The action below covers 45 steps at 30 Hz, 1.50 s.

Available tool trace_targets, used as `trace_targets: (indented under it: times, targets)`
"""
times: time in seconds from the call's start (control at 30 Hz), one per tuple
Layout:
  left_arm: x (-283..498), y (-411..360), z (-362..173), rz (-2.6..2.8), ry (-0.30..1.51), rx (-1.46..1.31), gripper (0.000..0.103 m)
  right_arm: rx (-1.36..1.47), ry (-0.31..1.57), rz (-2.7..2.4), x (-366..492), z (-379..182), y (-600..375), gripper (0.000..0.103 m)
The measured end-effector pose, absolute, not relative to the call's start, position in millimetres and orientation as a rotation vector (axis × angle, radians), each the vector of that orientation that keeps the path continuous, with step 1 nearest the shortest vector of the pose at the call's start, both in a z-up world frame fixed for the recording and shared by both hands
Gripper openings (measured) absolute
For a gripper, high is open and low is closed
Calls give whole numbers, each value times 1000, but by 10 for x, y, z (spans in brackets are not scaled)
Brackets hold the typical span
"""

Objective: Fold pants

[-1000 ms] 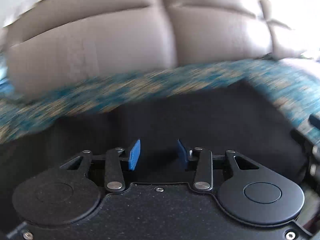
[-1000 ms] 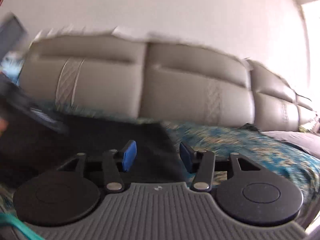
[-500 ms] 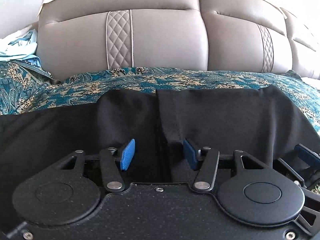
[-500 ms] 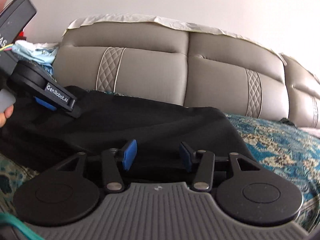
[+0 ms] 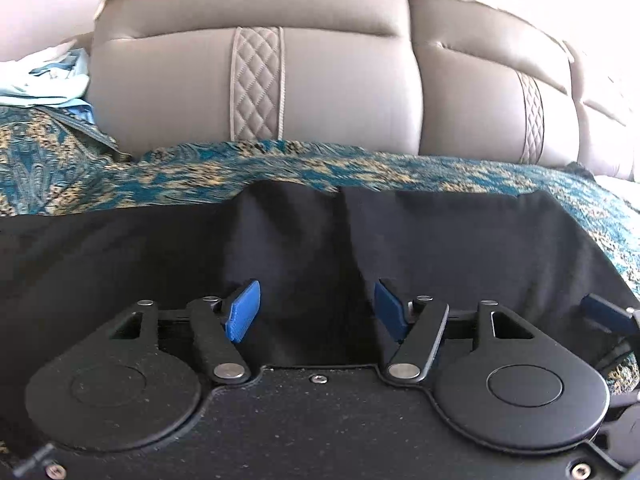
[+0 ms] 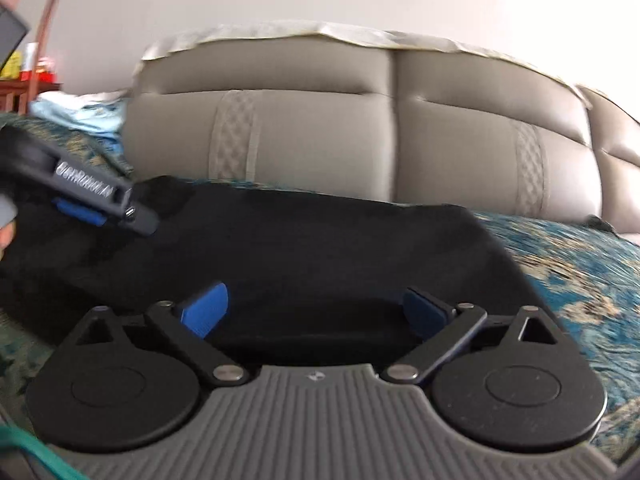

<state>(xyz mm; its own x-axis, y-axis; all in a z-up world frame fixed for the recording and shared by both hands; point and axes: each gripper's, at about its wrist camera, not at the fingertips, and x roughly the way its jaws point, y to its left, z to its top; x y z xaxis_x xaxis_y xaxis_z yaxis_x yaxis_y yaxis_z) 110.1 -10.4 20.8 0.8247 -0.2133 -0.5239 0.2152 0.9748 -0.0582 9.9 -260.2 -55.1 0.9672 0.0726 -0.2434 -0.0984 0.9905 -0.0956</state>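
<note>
The black fabric pants [image 5: 440,248] are lying spread across a teal and gold patterned bedspread [image 5: 120,176], with their far edge close to the padded grey-beige leather headboard [image 5: 320,80]; in the left wrist view a fold line is running down the middle of the cloth, where one dark panel is overlapping the other. From the right wrist view the same pants [image 6: 300,248] are stretching from the left side of the bedspread [image 6: 580,272] toward its middle, their right edge sloping down toward the camera. The left gripper [image 5: 316,310] is hovering low over the cloth with its jaws opening, its blue pads [image 5: 244,310] standing apart on either side of the fold and pressing on nothing; cloth is lying below and between them, but neither pad is pinching it. In the right wrist view the left gripper [image 6: 96,200] is showing as a dark body with white lettering above the pants' left part. The right gripper [image 6: 316,312] is also opening, its jaws spread very wide over the near edge of the pants, with its blue pads [image 6: 206,310] clear of the fabric. A crumpled pale blue cloth [image 5: 44,80] is sitting to the left of the headboard [image 6: 360,120], and a cream cover [image 6: 300,34] is draping along the headboard's top.
</note>
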Motion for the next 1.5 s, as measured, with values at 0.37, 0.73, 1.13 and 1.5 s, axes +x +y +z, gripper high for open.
trace_targets:
  times: [0.37, 0.73, 1.13, 1.5]
  targets:
    - [941, 485, 275, -169, 493, -99, 69, -160, 190, 178, 180, -288, -2322, 103]
    - [941, 1007, 81, 106, 552, -142, 71, -226, 340, 288, 495, -326, -1985, 103]
    - [736, 1523, 31, 317, 531, -166, 77, -202, 309, 376, 255, -347, -1863, 103]
    - [609, 1947, -25, 512, 544, -305, 86, -291, 262, 315, -193, -467, -1777, 89]
